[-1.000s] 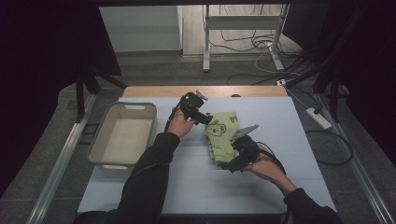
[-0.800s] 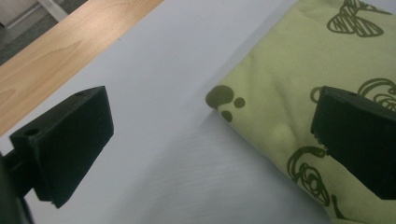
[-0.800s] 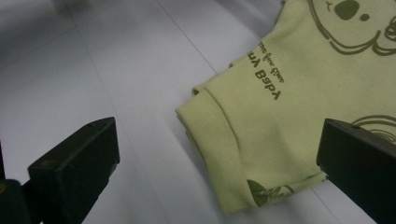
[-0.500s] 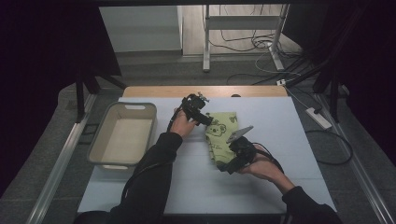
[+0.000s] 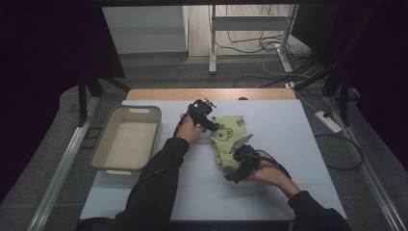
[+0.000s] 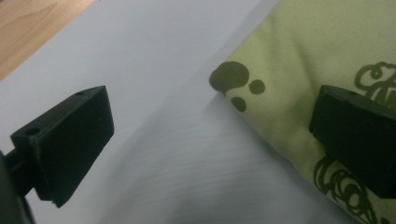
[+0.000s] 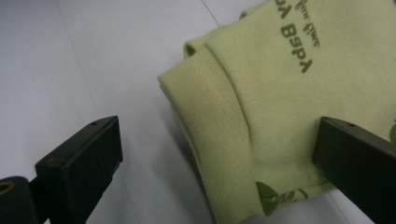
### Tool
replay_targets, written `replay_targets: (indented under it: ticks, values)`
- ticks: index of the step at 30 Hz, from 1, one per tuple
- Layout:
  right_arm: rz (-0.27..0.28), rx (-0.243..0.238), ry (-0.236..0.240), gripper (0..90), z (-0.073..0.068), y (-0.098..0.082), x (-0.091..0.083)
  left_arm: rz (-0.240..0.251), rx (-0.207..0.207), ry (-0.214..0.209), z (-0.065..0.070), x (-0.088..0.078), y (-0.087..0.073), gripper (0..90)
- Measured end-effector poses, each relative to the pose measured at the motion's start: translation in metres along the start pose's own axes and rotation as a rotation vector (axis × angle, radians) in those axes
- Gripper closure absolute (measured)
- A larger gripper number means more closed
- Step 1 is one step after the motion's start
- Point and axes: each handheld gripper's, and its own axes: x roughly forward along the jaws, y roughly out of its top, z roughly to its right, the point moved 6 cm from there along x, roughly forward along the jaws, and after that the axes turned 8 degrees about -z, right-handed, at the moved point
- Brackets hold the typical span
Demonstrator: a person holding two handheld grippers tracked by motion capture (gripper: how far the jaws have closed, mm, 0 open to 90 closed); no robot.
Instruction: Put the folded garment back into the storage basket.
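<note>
A folded light-green cloth with dark printed motifs lies mid-table on the white sheet. My left gripper is at the cloth's far left edge, open, one jaw over the cloth and one over the bare sheet. My right gripper sits at the cloth's near end, open, its jaws straddling the folded corner. Nothing is clamped by either one.
A beige plastic basin stands at the table's left. A strip of bare wood shows along the far edge. Behind the table are a metal stand, floor cables and a power strip.
The right gripper has slid in toward the cloth's near end. The left gripper stays at the cloth's far left edge, hardly moved.
</note>
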Motion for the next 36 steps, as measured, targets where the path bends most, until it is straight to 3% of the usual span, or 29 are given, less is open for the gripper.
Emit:
replay_targets:
  ticks: [7,13,18,21,25,29,36]
  values:
    - [-0.006,-0.034,-0.046,8.4,0.001,-0.001,0.002,-0.005,-0.014,-0.07,0.004,-0.001,-0.002,11.8]
    - [-0.003,-0.06,-0.116,24.3,0.004,-0.003,-0.001,-0.009,-0.038,-0.185,0.009,-0.002,-0.003,35.2]
    - [-0.001,-0.066,-0.153,35.4,0.007,-0.003,-0.003,-0.013,-0.025,-0.235,0.014,-0.004,-0.003,52.8]
    - [0.002,-0.067,-0.162,42.3,0.008,-0.003,-0.004,-0.019,-0.019,-0.244,0.017,-0.005,-0.002,62.9]
    - [0.0,-0.061,-0.184,58.6,0.012,-0.003,-0.007,-0.032,-0.025,-0.247,0.018,-0.006,-0.001,66.5]
    - [-0.001,-0.052,-0.181,71.1,0.014,-0.002,-0.008,-0.031,-0.011,-0.219,0.021,-0.007,0.0,71.6]
    - [-0.008,-0.023,-0.124,76.3,0.018,-0.001,-0.011,-0.022,0.028,-0.166,0.024,-0.009,0.0,76.0]
